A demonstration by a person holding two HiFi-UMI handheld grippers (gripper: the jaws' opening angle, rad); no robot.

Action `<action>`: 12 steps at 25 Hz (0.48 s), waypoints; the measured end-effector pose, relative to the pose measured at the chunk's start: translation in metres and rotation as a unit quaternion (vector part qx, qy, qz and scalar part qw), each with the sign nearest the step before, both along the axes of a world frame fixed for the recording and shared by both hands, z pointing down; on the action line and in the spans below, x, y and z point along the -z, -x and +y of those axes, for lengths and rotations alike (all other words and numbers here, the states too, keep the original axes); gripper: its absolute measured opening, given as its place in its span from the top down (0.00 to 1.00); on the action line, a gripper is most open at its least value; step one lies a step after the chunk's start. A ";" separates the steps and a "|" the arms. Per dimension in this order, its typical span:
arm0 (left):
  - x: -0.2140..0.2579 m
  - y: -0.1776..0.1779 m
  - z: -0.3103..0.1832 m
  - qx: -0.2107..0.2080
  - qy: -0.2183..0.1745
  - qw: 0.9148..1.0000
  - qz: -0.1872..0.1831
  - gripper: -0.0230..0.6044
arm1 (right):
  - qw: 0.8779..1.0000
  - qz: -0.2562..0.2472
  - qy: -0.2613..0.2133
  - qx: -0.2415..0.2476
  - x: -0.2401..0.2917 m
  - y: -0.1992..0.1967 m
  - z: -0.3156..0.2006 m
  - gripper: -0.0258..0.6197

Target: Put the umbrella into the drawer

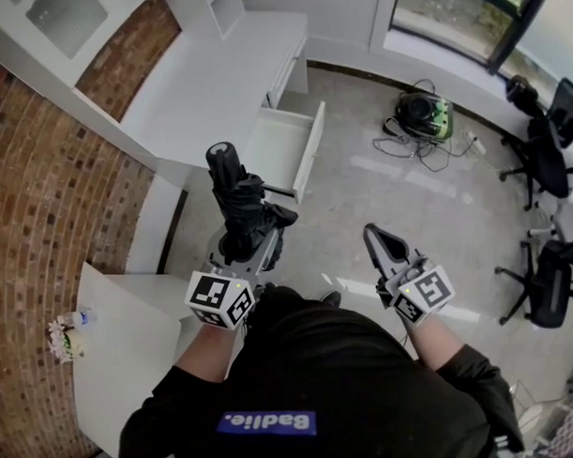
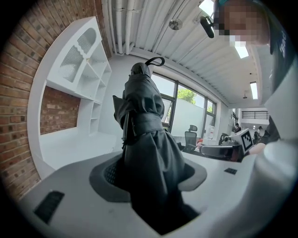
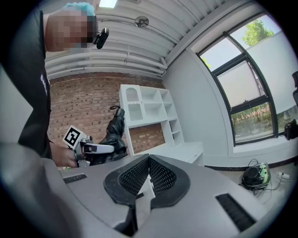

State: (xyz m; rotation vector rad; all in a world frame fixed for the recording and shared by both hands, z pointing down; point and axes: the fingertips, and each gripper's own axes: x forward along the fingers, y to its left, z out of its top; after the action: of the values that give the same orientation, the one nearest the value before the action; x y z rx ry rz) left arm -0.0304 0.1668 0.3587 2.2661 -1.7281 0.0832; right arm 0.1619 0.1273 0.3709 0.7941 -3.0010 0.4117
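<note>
One umbrella (image 1: 240,201), one open drawer (image 1: 286,148). Clamped in left gripper (image 1: 243,253), umbrella sticking out at twelve o'clock; drawer at one o'clock. Nothing in closed right gripper (image 1: 379,237).

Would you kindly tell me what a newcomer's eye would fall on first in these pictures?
The black folded umbrella stands out first, clamped in the left gripper at the middle of the head view. Just beyond it a white drawer stands open under the desk, with a red brick wall to the left. The right gripper hovers alongside, shut and empty.
</note>
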 end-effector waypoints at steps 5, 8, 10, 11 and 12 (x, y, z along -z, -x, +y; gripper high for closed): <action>-0.006 0.003 -0.013 0.008 0.003 1.000 -0.005 0.58 | 1.000 0.000 0.004 -0.002 -0.005 -0.005 -0.010 0.91; -0.012 0.005 -0.027 0.010 0.004 1.000 -0.003 0.58 | 1.000 0.003 0.007 -0.007 -0.007 -0.007 -0.021 0.91; -0.016 0.008 -0.038 0.009 0.006 1.000 -0.002 0.58 | 1.000 0.007 0.007 -0.011 -0.008 -0.006 -0.029 0.91; -0.019 0.011 -0.044 0.007 0.007 1.000 -0.001 0.58 | 1.000 0.010 0.007 -0.013 -0.008 -0.005 -0.034 0.91; -0.022 0.014 -0.051 0.006 0.009 1.000 0.000 0.58 | 1.000 0.013 0.008 -0.017 -0.008 -0.004 -0.039 0.91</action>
State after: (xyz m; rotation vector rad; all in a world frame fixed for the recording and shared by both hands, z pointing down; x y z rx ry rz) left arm -0.0444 0.1162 0.3806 2.2435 -1.7332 0.0960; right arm 0.1655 0.0880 0.3791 0.8426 -2.9609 0.4210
